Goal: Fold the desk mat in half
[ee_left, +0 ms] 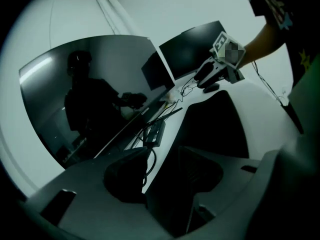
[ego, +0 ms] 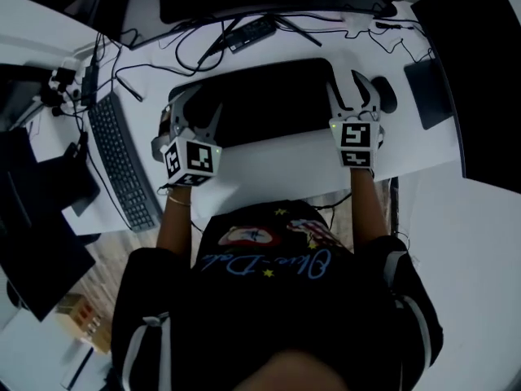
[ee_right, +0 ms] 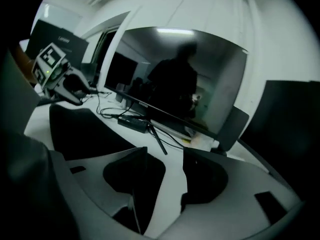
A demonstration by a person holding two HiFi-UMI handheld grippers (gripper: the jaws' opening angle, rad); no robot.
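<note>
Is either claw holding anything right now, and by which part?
Nothing. The left claw and right claw both stand open at the near corners of the black rectangular desk mat.

the white desk (ego: 277, 157) carries a black desk mat (ego: 269, 96), which lies flat in the middle, its near edge well back from the desk's front edge. a dark keyboard (ego: 122, 161) lies at an angle on the left side. behind the mat are loose cables (ego: 203, 54) and a small black box (ego: 251, 32). a mouse (ego: 384, 94) sits just beside the mat's right end, and a dark flat pad (ego: 429, 92) lies further right.
</note>
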